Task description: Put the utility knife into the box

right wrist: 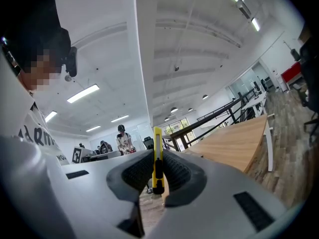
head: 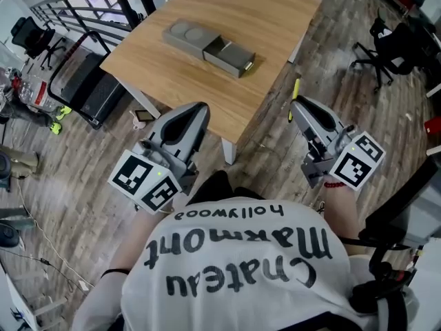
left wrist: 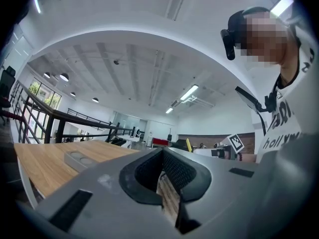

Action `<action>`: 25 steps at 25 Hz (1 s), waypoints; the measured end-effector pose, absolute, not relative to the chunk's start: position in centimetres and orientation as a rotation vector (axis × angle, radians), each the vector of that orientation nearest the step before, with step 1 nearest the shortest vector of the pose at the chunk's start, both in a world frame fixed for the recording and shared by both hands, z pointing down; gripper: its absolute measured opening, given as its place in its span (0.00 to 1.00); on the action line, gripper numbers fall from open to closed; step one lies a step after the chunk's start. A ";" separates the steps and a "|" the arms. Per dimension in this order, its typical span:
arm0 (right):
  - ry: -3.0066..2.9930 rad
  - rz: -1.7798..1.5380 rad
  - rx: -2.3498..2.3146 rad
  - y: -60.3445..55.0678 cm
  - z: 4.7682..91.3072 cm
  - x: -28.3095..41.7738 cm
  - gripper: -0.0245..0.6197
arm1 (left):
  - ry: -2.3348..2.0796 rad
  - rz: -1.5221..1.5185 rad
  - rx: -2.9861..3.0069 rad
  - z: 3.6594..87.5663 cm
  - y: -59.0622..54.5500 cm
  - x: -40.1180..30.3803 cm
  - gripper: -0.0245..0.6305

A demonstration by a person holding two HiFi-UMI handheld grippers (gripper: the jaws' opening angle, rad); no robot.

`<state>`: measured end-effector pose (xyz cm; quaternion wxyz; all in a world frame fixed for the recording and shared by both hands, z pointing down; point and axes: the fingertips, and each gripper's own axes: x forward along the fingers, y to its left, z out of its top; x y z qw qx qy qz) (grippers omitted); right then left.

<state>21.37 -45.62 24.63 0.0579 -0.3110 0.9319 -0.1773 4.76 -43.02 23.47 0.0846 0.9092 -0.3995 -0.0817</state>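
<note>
Right gripper low centre-right in the head view, jaws clamped on a yellow utility knife; the knife pokes up past the tips, off the table edge. Left gripper lower centre-left, jaws pressed together at the tips with nothing between them. Grey box sits upper centre on the wooden table, its drawer slid out toward the right, well apart from both grippers. Box also shows at left in the left gripper view.

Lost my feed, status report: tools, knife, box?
Left tool shut, empty. Right tool shut on utility knife. Box open on table, nothing blocking.
</note>
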 end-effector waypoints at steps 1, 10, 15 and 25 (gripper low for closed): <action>2.820 -0.539 -0.950 -45.6 24.7 21.5 0.13 | -1.191 -0.243 2.713 23.4 -43.1 4.8 0.05; 2.816 -0.534 -0.970 -45.9 24.7 21.6 0.13 | -1.168 -0.261 2.722 23.4 -43.6 4.8 0.05; 2.821 -0.535 -0.975 -46.6 24.7 21.2 0.13 | -1.161 -0.273 2.722 23.4 -44.4 4.4 0.05; 2.834 -0.552 -0.995 -49.4 24.8 19.6 0.13 | -1.129 -0.289 2.688 23.8 -47.6 3.0 0.05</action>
